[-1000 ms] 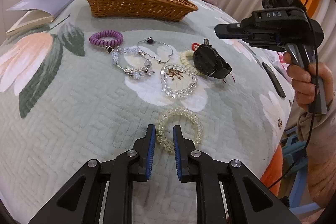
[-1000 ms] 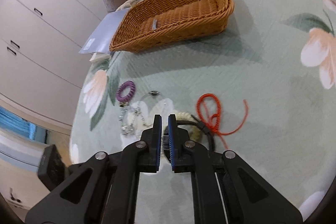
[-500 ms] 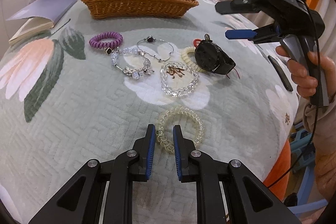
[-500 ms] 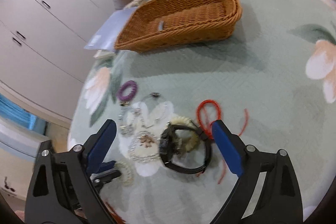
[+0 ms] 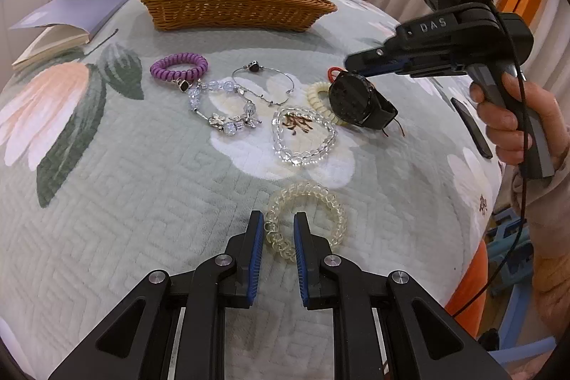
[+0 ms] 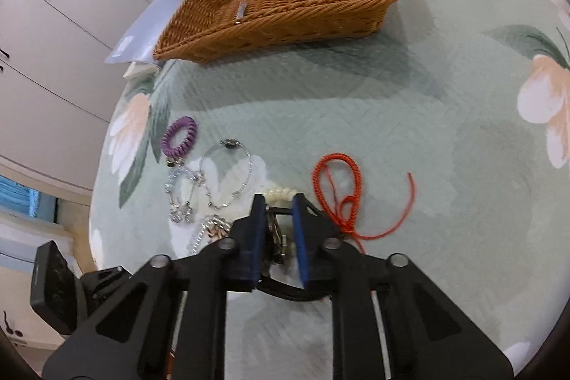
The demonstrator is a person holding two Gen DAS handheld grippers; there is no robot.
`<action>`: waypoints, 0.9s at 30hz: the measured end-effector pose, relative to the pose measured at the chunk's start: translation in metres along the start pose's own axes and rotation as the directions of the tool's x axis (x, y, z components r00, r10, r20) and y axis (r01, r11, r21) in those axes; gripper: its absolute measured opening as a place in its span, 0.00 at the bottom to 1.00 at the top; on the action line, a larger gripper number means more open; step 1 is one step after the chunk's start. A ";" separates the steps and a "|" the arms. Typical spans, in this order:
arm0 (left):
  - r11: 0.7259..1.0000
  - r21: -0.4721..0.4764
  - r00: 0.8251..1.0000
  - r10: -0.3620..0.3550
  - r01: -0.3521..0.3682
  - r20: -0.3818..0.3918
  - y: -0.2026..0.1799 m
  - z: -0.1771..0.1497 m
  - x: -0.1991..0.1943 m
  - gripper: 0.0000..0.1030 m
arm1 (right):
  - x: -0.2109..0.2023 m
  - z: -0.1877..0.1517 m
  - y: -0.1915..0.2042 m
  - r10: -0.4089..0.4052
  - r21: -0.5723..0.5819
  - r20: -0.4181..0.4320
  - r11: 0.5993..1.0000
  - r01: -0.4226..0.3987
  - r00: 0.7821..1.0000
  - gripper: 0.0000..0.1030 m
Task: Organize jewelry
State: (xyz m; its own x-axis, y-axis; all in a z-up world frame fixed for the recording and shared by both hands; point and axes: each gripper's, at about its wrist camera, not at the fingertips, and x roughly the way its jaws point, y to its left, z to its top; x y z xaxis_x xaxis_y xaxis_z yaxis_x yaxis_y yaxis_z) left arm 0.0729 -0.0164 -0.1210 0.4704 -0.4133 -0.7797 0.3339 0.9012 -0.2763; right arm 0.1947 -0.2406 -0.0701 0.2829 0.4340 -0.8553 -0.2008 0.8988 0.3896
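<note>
Right wrist view: right gripper (image 6: 279, 202) jaws are straddling the black watch (image 5: 358, 102) just beside the cream coil (image 5: 320, 97), narrowly parted, grip unconfirmed; wicker basket (image 6: 285, 6) is lying straight ahead.

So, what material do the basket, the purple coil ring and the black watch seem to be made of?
The basket: woven wicker or rattan, matte brown, with visible plaited rows. The purple coil ring: likely smooth plastic, its glossy spiral turns catching light. The black watch: dark round face, seemingly matte; its strap looks like rubber or silicone, though I cannot be sure.
</note>
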 end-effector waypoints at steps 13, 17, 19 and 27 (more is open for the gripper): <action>1.000 0.002 1.000 -0.002 0.002 0.004 0.000 0.001 0.002 0.17 | -0.005 -0.020 -0.007 0.035 -0.049 0.026 0.998 -0.033 0.999 0.03; 1.000 -0.002 1.000 -0.006 0.006 0.006 0.001 0.001 0.002 0.17 | 0.005 -0.021 -0.008 0.049 -0.050 -0.007 0.998 -0.050 0.999 0.03; 1.000 -0.006 1.000 -0.009 0.009 0.007 0.001 0.001 0.002 0.17 | 0.010 -0.020 -0.006 0.033 -0.055 -0.016 0.998 -0.034 0.999 0.04; 1.000 -0.002 1.000 -0.010 0.011 0.009 0.001 0.001 0.001 0.17 | 0.004 -0.024 -0.003 0.002 -0.055 0.027 0.998 -0.001 1.000 0.03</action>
State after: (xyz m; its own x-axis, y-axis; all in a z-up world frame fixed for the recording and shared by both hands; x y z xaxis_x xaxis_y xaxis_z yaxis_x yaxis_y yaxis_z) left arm 0.0750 -0.0159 -0.1218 0.4740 -0.4239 -0.7717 0.3372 0.8971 -0.2856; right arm 0.1736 -0.2433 -0.0827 0.3076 0.4375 -0.8450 -0.2525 0.8937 0.3708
